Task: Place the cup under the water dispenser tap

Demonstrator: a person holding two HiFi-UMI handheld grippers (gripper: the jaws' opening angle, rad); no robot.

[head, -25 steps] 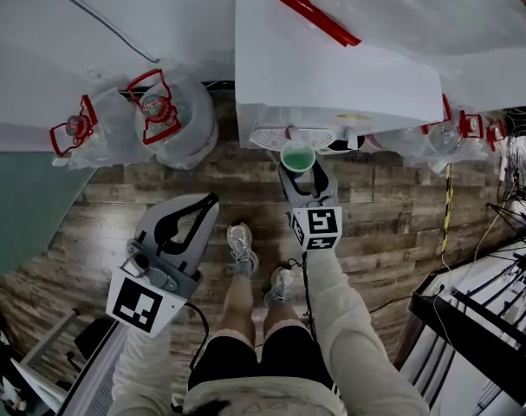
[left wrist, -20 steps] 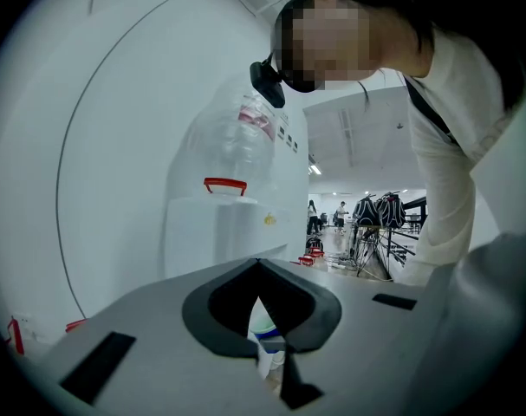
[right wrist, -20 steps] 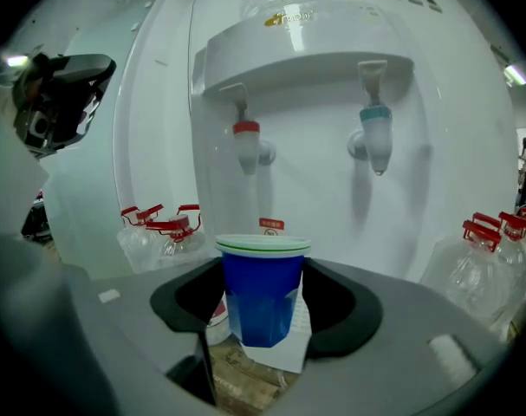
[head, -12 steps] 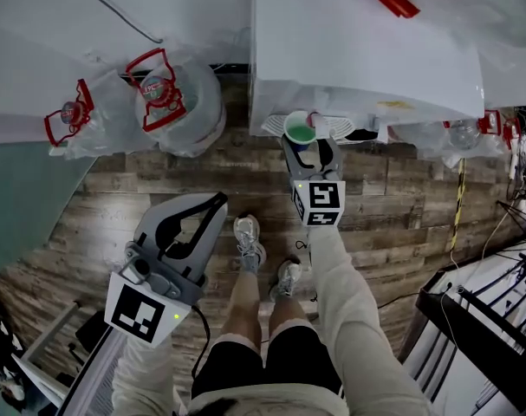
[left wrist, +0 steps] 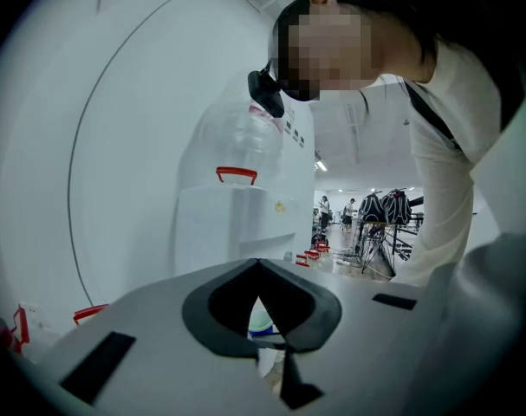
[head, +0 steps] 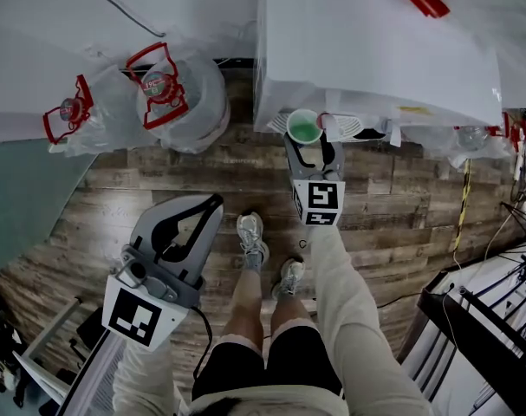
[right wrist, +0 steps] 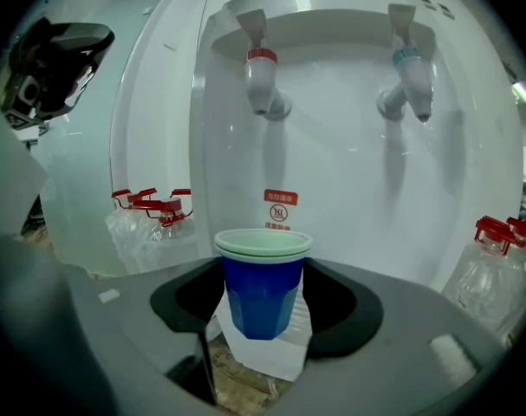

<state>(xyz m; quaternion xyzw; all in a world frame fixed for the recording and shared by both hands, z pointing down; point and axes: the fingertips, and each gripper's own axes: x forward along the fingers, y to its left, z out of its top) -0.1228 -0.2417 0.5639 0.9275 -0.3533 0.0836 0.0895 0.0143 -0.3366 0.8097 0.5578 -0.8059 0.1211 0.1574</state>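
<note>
**Cup has closed in on the dispenser front**

Over the last second you have carried the blue plastic cup with a pale green inner rim (right wrist: 263,291) forward. In the head view it used to hang over the wooden floor, just short of the white water dispenser (head: 366,50). Now it sits right against the dispenser's front edge.

Your right gripper (head: 310,152) has its fingers pinching the cup's sides and holds it upright. In the right gripper view the red-collared white tap (right wrist: 263,81) hangs almost straight above the cup's mouth. The blue-collared white tap (right wrist: 412,76) is well off to the right.

The cup is not set down yet, as floor shows beneath it between the jaws. I judge the approach nearly done. What is left is a small push inward and a lowering onto the ledge under the red tap. Watch the rim against the spout as you go in.

Your left gripper (head: 209,204) has barely shifted. It hangs low on your left, fingers pressed together on nothing, well apart from the dispenser.
</note>
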